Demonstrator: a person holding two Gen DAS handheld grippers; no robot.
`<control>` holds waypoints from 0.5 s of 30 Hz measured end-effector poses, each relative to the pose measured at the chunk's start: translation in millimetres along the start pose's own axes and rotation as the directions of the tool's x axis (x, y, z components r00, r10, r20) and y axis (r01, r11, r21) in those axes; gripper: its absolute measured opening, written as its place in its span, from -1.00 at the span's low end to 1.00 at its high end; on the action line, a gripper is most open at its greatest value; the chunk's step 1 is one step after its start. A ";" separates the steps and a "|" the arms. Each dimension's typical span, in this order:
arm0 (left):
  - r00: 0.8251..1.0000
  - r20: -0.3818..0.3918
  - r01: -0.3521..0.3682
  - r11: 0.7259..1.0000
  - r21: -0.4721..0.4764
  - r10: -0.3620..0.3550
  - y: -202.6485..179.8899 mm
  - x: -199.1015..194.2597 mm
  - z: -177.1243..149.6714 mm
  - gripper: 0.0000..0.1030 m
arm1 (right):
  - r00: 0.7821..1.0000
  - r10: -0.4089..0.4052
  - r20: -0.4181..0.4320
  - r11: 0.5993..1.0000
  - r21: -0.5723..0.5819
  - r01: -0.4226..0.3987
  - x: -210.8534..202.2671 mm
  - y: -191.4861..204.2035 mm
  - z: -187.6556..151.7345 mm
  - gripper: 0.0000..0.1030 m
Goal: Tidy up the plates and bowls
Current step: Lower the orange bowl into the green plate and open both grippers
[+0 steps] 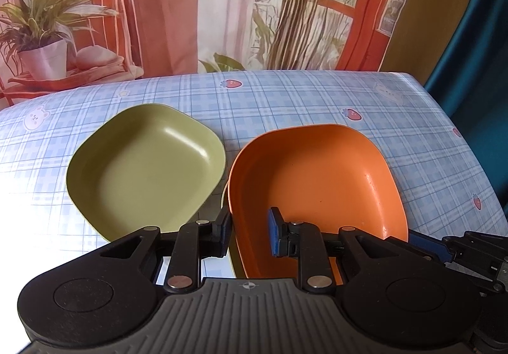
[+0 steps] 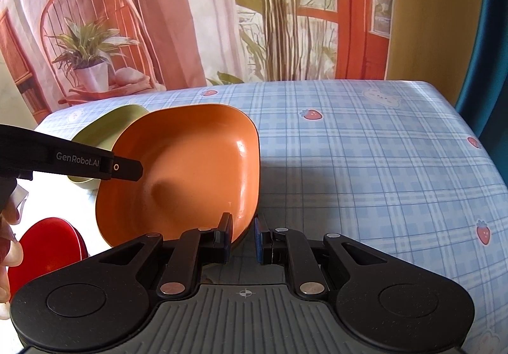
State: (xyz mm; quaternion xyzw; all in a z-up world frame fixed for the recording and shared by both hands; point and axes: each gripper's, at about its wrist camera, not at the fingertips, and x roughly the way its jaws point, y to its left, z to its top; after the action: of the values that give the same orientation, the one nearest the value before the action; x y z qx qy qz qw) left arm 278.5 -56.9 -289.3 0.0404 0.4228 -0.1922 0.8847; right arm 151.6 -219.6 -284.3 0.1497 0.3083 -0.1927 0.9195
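An orange square bowl [image 1: 317, 176] is tilted up off the cloth, right next to a green square bowl [image 1: 143, 169] that rests flat on the table. My left gripper [image 1: 249, 223] is shut on the orange bowl's near left rim, one finger outside the wall and one inside. In the right wrist view my right gripper [image 2: 243, 230] is shut on the orange bowl [image 2: 190, 163] at its near right rim. The left gripper [image 2: 136, 169] reaches in from the left there, partly hiding the green bowl [image 2: 108, 125]. The right gripper [image 1: 419, 239] shows at the lower right of the left wrist view.
The table [image 2: 365, 163] has a blue plaid cloth with strawberries and bears. A red round plate [image 2: 47, 246] lies at the near left, beside a person's hand [image 2: 6, 242]. A printed curtain hangs behind the far edge. The cloth drops away at the right edge.
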 end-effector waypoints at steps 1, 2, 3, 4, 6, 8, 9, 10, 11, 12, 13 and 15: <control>1.000 0.000 0.000 1.000 -0.001 0.000 0.2 0.6 0.1 -0.51 | 1.000 0.001 -0.001 1.000 0.000 -0.001 0.4 -0.3 0.3 -0.74; 1.000 0.000 0.000 1.000 -0.004 0.000 0.5 0.9 0.1 -0.51 | 1.000 0.001 -0.002 1.000 0.000 -0.001 0.7 0.0 0.3 -0.74; 1.000 0.001 0.000 1.000 -0.007 0.000 0.9 1.0 0.1 -0.51 | 1.000 0.000 -0.003 1.000 -0.001 0.000 0.8 0.3 0.3 -0.74; 1.000 0.003 0.000 1.000 -0.008 0.000 0.8 1.2 0.1 -0.51 | 1.000 -0.001 -0.004 1.000 -0.001 0.001 1.1 0.7 0.5 -0.74; 1.000 0.003 -0.003 1.000 -0.008 0.003 0.7 1.6 -0.3 -0.50 | 1.000 0.000 -0.007 1.000 0.000 0.000 1.8 1.0 0.0 -0.74; 1.000 0.005 0.001 1.000 -0.006 -0.001 0.5 1.6 -0.9 -0.46 | 1.000 0.001 -0.010 1.000 0.001 -0.001 2.5 1.2 -0.6 -0.74; 1.000 0.006 0.003 1.000 -0.004 -0.003 0.6 1.4 -1.3 -0.41 | 1.000 0.002 -0.012 1.000 0.002 -0.002 2.7 1.4 -0.8 -0.74; 1.000 0.008 0.003 1.000 -0.004 -0.003 0.6 1.1 -1.7 -0.37 | 1.000 0.003 -0.014 1.000 0.003 -0.003 3.3 1.3 -0.6 -0.74; 1.000 0.011 0.004 1.000 -0.005 -0.004 0.5 0.8 -2.1 -0.37 | 1.000 0.002 -0.014 1.000 0.003 -0.002 3.9 1.3 -0.3 -0.74; 1.000 0.013 0.005 1.000 -0.007 -0.005 0.6 0.6 -2.2 -0.36 | 1.000 0.001 -0.014 1.000 0.003 -0.001 4.0 1.5 -0.2 -0.74; 1.000 0.014 0.007 1.000 -0.008 -0.007 0.7 0.3 -2.3 -0.35 | 1.000 0.000 -0.015 1.000 0.001 0.000 4.2 1.7 0.0 -0.74; 1.000 0.018 0.011 1.000 -0.012 -0.011 0.9 -0.1 -2.4 -0.32 | 1.000 0.001 -0.016 1.000 0.003 -0.001 4.4 1.6 0.2 -0.73</control>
State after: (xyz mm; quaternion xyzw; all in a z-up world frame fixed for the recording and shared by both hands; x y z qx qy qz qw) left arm 277.1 -55.5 -290.9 0.0310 0.4161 -0.1948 0.8876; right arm 155.6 -219.4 -286.7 0.1528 0.3155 -0.1915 0.9167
